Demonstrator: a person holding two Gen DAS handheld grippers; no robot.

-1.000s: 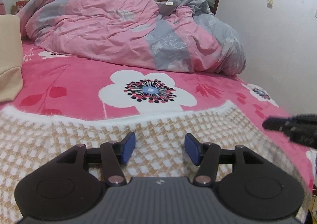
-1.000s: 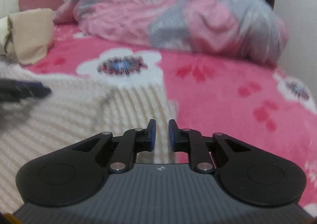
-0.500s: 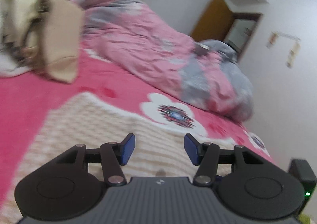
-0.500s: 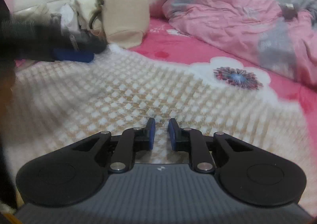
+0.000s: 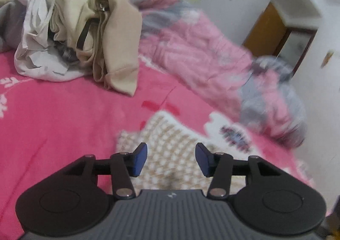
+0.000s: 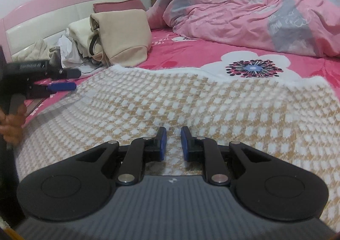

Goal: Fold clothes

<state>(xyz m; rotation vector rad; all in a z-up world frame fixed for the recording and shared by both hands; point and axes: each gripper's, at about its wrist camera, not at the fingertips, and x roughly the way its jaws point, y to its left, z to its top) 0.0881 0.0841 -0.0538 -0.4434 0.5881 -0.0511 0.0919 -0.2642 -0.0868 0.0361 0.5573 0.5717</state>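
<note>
Checked knit garment (image 6: 191, 99): tan and white, spread flat on pink floral bedspread (image 6: 191, 53), filling centre of right wrist view; far left corner near 12 o'clock of left gripper (image 5: 171, 160).

Left gripper: jaws apart, just been closing, nothing clamped, garment corner beyond pads; seen at 9 o'clock in right wrist view.

Right gripper (image 6: 172, 144): jaws nearly together, narrow gap, nothing clamped, above garment.

Beige bag (image 6: 123, 38): at 11 o'clock, among loose clothes pile (image 5: 42, 34).

Pink and grey duvet (image 6: 244, 10): heaped at 1 o'clock.
</note>
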